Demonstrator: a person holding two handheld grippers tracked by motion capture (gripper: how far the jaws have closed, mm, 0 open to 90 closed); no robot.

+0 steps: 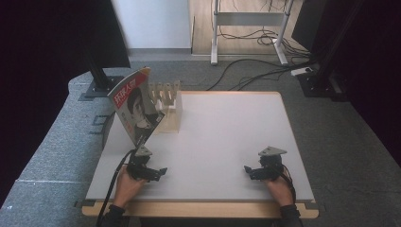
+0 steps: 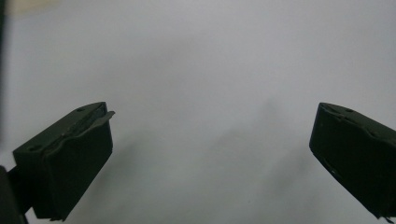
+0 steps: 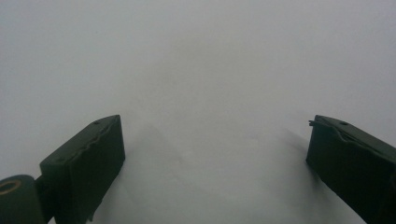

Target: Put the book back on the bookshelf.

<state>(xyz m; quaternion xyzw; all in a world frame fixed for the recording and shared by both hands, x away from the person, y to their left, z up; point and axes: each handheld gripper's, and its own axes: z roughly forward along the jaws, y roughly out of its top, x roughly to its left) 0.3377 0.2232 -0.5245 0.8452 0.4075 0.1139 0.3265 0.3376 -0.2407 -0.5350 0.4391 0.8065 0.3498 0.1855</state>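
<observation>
Left gripper (image 1: 161, 170) low at near-left of desk (image 1: 227, 142), jaws spread wide, nothing between them. Right gripper (image 1: 248, 169) mirrors it at near-right, also released and empty. I read both as parked clear of work. Magazine (image 1: 135, 105) stands tilted in wooden slotted rack (image 1: 168, 106) at far-left corner (leaning on rack, cover facing me), so slot carries it, no grip needed.
</observation>
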